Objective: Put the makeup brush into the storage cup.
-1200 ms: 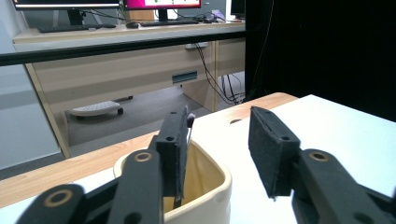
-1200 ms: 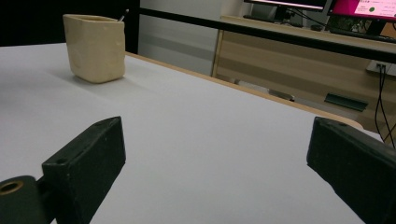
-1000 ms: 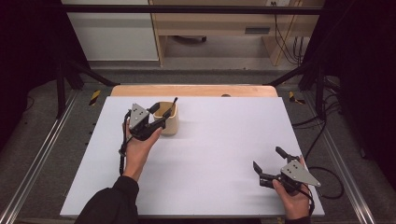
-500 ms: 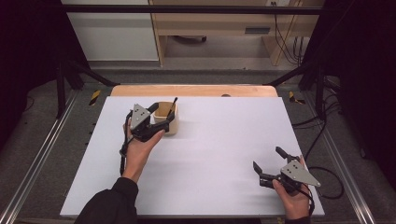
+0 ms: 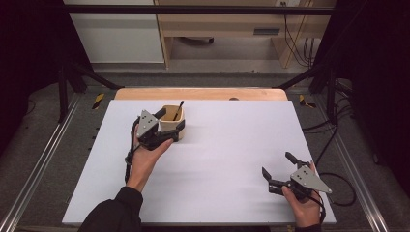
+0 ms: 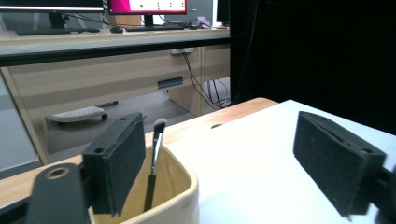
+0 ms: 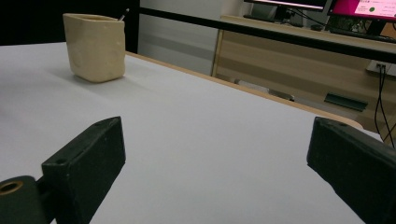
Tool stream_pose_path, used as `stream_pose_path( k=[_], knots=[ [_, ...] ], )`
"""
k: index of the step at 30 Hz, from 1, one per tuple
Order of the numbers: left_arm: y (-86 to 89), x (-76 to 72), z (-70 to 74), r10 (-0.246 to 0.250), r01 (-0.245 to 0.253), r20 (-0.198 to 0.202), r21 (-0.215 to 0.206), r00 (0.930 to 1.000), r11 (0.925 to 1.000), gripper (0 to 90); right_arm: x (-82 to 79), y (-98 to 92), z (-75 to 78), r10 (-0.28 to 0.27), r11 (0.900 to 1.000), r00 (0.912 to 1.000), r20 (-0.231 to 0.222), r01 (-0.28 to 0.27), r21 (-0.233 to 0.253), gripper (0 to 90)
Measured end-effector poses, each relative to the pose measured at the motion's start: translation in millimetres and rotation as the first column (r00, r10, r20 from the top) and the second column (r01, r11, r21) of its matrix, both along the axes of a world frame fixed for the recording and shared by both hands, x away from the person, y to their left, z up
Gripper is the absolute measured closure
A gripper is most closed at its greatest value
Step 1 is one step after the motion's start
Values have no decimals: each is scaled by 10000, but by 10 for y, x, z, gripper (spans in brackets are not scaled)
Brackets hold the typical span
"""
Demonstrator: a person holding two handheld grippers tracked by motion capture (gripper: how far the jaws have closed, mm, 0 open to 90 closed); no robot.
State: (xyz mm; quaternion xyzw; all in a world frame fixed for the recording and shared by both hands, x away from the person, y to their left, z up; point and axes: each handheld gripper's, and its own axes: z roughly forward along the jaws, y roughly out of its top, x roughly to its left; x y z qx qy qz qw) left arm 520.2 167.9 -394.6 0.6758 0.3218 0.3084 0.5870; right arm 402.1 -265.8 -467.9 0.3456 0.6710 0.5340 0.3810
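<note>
A cream cup (image 5: 170,125) stands at the back left of the white table (image 5: 232,145), with a black make-up brush (image 5: 179,109) leaning inside it. My left gripper (image 5: 169,121) is open at the cup. In the left gripper view its left pad (image 6: 119,163) overlaps the cup's rim (image 6: 180,179) next to the brush (image 6: 154,163), and its right pad (image 6: 334,161) hangs over bare table. My right gripper (image 5: 277,165) is open and empty near the front right corner. The right gripper view shows the cup (image 7: 95,46) far off to the left.
A wooden strip (image 5: 203,93) runs along the table's far edge. Metal rails (image 5: 43,159) flank the table on both sides. A black cable (image 5: 338,179) trails off the right edge. Desks and monitors (image 6: 140,7) stand beyond.
My left gripper has edged slightly closer around the cup. The cup, the brush and the right gripper have not moved.
</note>
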Motion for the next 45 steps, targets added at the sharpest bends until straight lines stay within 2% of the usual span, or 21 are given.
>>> stream_pose_path(
  k=[6,11,17,24,28,33,35,45],
  knots=[
    [-56,-38,-1,-181,182,-26,101,9998,9998,38,2,2,0,11,10000,10000,34,-11,-3,46],
    [-91,-75,-13,-433,434,-39,202,9991,9989,13,1,0,1,10,10000,10000,35,-10,-13,45],
    [-146,-128,-33,-730,730,-28,325,9973,9968,13,3,3,-1,13,10000,10000,31,-13,-10,45],
    [-216,-206,-69,-1214,1215,-47,554,9926,9910,13,-2,2,1,-18,10000,10000,48,18,3,45],
    [-240,-237,-90,-1471,1475,-122,487,9891,9879,14,-1,3,0,-19,10000,10000,37,19,-22,45],
    [-272,-283,-93,-1669,1672,-103,432,9859,9850,14,-2,1,0,-27,10000,10000,26,27,-2,45],
    [-277,-297,-98,-1742,1745,-103,570,9847,9830,14,-1,1,0,-22,10000,10000,39,22,-16,45],
    [-262,-331,-159,-1805,1808,-110,641,9835,9814,14,-1,1,0,-32,10000,10000,45,32,-24,45]
  ],
)
